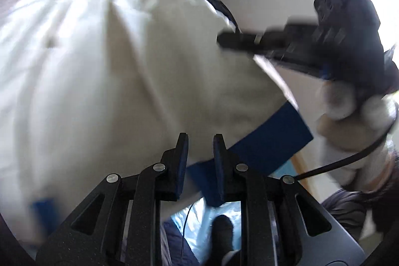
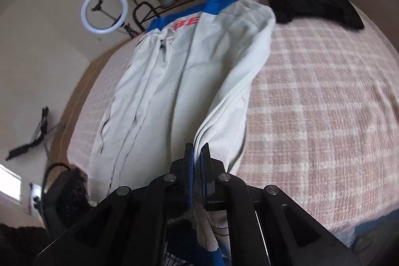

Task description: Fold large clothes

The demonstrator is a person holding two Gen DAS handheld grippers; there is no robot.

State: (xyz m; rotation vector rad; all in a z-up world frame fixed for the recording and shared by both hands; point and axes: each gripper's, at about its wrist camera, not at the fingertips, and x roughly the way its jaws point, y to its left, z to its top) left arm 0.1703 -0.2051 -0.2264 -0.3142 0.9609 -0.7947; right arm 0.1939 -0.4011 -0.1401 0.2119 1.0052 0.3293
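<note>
On the pink checked bed [image 2: 324,96] lies the white and blue jacket [image 2: 174,71]. The right claw [image 2: 197,153] pinches its near ribbed edge. The left claw [image 1: 200,141] is spread apart over the jacket.

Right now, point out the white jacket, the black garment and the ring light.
white jacket [image 2: 179,81]: right wrist view, middle of its body.
black garment [image 2: 314,4]: right wrist view, its centre.
ring light [image 2: 86,1]: right wrist view, left rim.

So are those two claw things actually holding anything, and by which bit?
The right gripper pinches the white jacket by its ribbed edge. The left gripper is open, its fingers holding nothing.
</note>
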